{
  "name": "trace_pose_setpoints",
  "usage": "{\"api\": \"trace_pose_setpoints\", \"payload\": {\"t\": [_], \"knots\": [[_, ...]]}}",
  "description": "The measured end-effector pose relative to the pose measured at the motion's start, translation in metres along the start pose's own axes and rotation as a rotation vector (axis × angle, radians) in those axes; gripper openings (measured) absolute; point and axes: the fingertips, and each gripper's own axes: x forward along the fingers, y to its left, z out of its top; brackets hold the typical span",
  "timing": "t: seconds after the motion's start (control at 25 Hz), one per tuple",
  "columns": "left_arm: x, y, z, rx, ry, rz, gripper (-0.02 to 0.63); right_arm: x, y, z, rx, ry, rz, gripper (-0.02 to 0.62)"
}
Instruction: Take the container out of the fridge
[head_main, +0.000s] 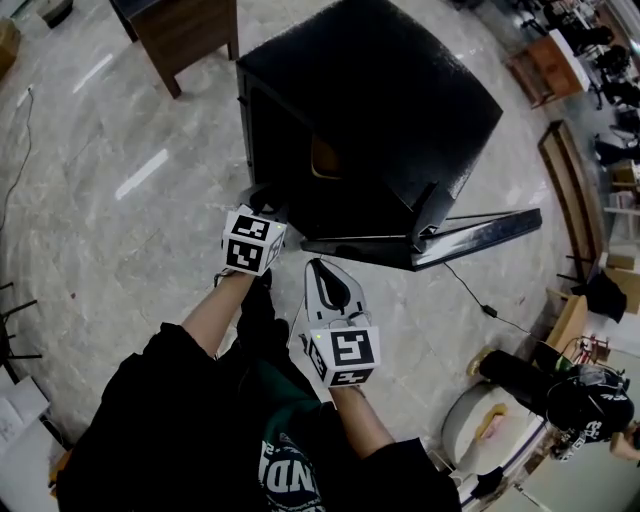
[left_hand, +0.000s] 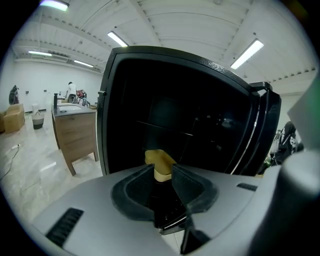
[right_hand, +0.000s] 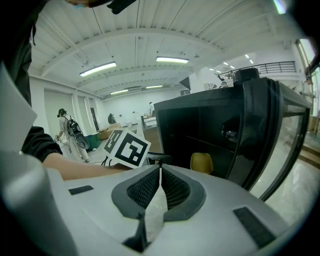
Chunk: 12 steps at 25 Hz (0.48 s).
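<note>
Head view looks down on a black boxy fridge (head_main: 380, 90) standing on the pale marble floor (head_main: 120, 200). Its glass-fronted door (head_main: 470, 238) is already swung wide to the right, so the opening step is done. Everything else is left: the grasp, the lift and the pull-out.

The left gripper (head_main: 266, 197) sits at the near left edge of the dark opening. Its jaws stand apart with nothing pressed between them. The right gripper (head_main: 320, 270) hangs nearer, just in front of the door's lower edge, with its jaws closed together and empty.

The small yellow plastic container (left_hand: 159, 159) is inside, low on the fridge floor and near the front. It lines up with the gap of the left jaws but seems to lie just beyond their tips. As I judge it, the task is at the reach stage.

The way in is bounded by the left door post, close beside the left gripper, and by a thin shelf line above the container, so a low, straight path looks best. The open door blocks the right side, while the floor to the left offers room to draw back.
</note>
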Motion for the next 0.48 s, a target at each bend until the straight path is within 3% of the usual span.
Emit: {"api": "trace_pose_setpoints", "payload": {"t": [0.48], "knots": [[0.037,0.011,0.0,-0.109,-0.013,0.005,0.141,-0.001,0.002,-0.014,0.012,0.028,-0.013,0.036]]}}
